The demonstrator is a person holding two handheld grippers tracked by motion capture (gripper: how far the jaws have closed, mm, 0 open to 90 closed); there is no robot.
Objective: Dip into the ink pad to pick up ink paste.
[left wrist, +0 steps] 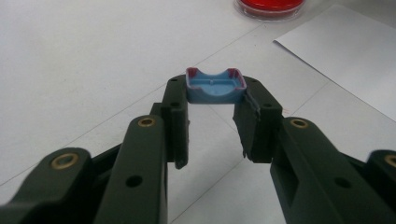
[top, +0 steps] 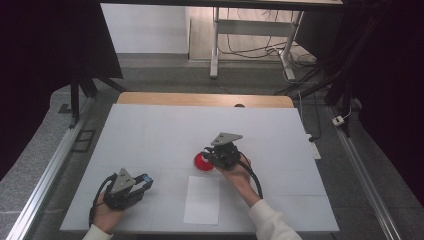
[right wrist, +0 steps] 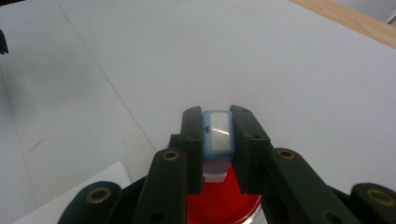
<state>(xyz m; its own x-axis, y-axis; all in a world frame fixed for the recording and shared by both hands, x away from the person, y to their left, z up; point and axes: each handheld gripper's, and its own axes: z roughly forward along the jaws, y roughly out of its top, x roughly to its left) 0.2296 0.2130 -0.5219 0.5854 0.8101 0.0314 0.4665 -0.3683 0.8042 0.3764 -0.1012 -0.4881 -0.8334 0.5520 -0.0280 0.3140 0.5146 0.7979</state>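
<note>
Left gripper point(top: 142, 181) rests low near the front-left corner of the white table point(top: 150, 130), its jaws clamped on the 2 ends of a small blue cap point(left wrist: 215, 86) with a reddish rim, hollow side up. In the left gripper view the cap sits at the very tips, and bare white surface lies all around them; the near table edge is close behind the left hand point(top: 107, 212).

Right gripper point(top: 209, 154) sits near the middle of the table, jaws narrowed onto a small light-blue stamp body point(right wrist: 217, 135) with a white face, gripped on its 2 flat sides. It hovers directly over the red ink pad point(top: 203, 162), a round dish whose red surface shows under the jaws in the right gripper view; whether the stamp touches the ink cannot be told.

A white sheet of paper point(top: 202, 199) lies just in front of the dish, between the 2 hands, its near edge close to the table's front edge. Behind the dish the table is open up to the wooden strip point(top: 200, 99) along the far edge, and wide bare stretches lie to either side.
</note>
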